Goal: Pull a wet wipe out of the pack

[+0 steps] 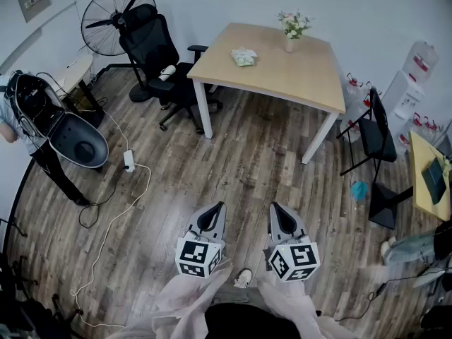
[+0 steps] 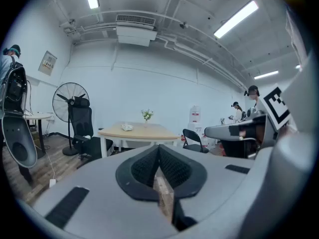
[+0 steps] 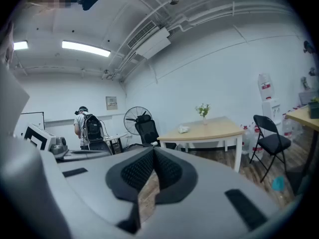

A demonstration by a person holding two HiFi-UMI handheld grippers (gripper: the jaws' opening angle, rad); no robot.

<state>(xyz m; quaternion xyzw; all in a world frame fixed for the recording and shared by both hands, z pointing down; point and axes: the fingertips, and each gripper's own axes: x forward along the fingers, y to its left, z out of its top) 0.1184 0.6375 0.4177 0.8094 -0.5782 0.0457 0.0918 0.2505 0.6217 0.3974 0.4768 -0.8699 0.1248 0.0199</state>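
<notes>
In the head view, the left claw (image 1: pixel 216 209) and the right claw (image 1: pixel 276 209) are sitting side by side at the bottom middle of the picture, over the wood floor (image 1: pixel 247 168). Both are pointing up the picture toward a tan table (image 1: pixel 296 76). The wet wipe pack (image 1: pixel 244 56) is lying on the table near its upper left corner, well apart from both claws. A little vase of flowers (image 1: pixel 292 30) is standing on the table, up and to the right of the pack. A black office chair (image 1: pixel 159 55) and a round fan (image 1: pixel 113 16) are standing at the upper left, and a black folding chair (image 1: pixel 378 136) is standing at the right. In the left gripper view, the left claw (image 2: pixel 159 149) is sitting in the lower middle with its two black jaws pressed together, and nothing is sitting between them. The pack (image 2: pixel 127 127) is showing as a small pale lump on the table (image 2: pixel 149 132), far off in the middle of the picture. In the right gripper view, the right claw (image 3: pixel 153 151) is also closed tight and is holding nothing. The pack (image 3: pixel 184 130) is lying on the table (image 3: pixel 219 129) just right of the middle, with the flowers (image 3: pixel 203 110) beside it. A person with a backpack (image 3: pixel 89 128) is standing at the left.
</notes>
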